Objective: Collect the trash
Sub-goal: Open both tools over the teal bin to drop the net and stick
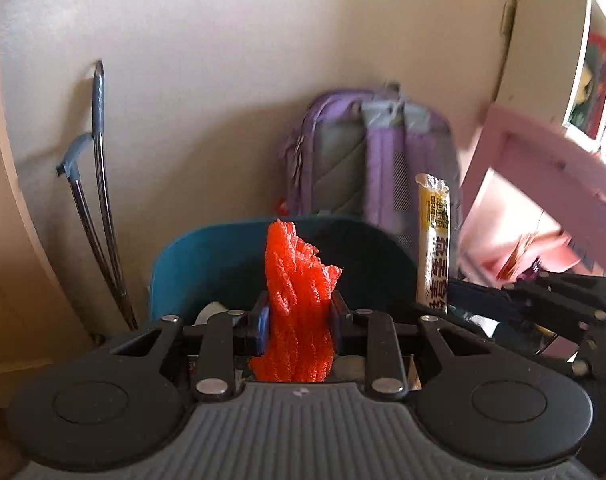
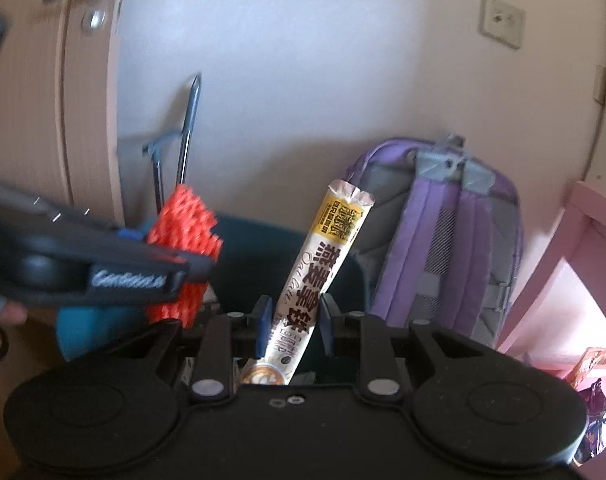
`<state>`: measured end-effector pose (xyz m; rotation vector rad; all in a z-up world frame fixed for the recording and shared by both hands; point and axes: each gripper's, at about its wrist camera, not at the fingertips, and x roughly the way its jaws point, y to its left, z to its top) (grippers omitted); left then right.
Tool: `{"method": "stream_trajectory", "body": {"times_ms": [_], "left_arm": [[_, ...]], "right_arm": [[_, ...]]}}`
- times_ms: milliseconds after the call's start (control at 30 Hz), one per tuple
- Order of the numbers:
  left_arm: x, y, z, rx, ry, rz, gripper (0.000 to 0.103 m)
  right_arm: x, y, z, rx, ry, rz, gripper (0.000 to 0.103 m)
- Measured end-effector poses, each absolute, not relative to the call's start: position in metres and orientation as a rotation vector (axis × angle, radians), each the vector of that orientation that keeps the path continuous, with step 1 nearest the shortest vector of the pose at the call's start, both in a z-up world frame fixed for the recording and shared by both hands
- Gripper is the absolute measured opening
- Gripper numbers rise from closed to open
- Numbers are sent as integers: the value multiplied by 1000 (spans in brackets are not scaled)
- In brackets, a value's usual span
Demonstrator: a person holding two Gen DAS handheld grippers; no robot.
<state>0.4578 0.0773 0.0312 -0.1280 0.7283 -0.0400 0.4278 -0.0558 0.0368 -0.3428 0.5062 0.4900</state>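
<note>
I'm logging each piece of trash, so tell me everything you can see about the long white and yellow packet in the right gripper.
The oat latte sachet is a long, narrow stick pack, glossy like plastic film, white with a yellow band near its crimped top, dark lettering and a latte picture at the bottom. It stands nearly upright, leaning slightly, clamped low down in the right gripper. It hangs over the teal bin, with the purple backpack behind it. Nothing else touches it.

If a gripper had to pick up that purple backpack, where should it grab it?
Probably the small grey loop at the top of the purple backpack, approached from above. The backpack stands upright against the wall, so the loop sticks up clear, while the wide body looks too broad for the jaws.
</note>
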Motion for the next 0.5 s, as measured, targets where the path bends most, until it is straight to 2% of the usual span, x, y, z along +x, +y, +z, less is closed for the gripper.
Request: {"method": "stream_trajectory", "body": {"times_ms": [267, 333, 400, 467, 500], "left_arm": [[484, 81, -1, -137, 892, -35, 30], [486, 80, -4, -136, 909, -26, 39], [484, 79, -4, -117, 898, -17, 60], [480, 77, -2, -108, 877, -18, 70], [479, 77, 1, -114, 868, -20, 71]], "right_arm": [[439, -49, 10, -369, 594, 514, 26], [440, -48, 6, -371, 606, 517, 29], [441, -49, 4, -366, 619, 518, 28], [441, -50, 4, -355, 625, 522, 29], [440, -51, 5, -351, 626, 521, 31]]}}
